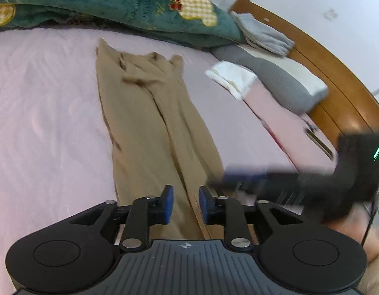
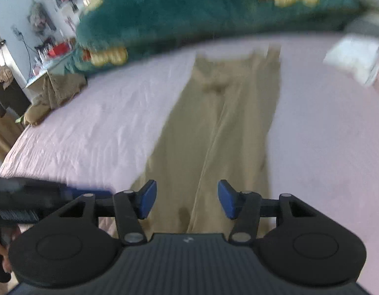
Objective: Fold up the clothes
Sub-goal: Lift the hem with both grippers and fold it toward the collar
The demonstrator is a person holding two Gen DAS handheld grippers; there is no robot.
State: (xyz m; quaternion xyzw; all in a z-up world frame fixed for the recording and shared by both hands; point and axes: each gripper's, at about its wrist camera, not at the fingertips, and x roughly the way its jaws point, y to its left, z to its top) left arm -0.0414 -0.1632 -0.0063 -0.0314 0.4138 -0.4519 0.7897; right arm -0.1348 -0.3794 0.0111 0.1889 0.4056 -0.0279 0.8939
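Both open tools [image 1: 185, 202] [image 2: 187, 199] hover above the tan trousers' [image 1: 145, 123] near end.

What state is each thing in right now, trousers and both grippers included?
Tan trousers: flat on bed, legs together lengthwise, waistband rumpled.
Left gripper: open, nothing gripped.
Right gripper: open wider, nothing gripped.
Green blanket: bunched at far edge.
White cloth: folded.

You are in a home bedroom. A bed [image 1: 41, 98] with a pink sheet fills both views, with a green blanket [image 1: 103, 2] heaped at its far side, a pillow [image 1: 283, 78] against a wooden headboard [image 1: 337, 78], and a cluttered dresser [image 2: 49, 56] by the wall.
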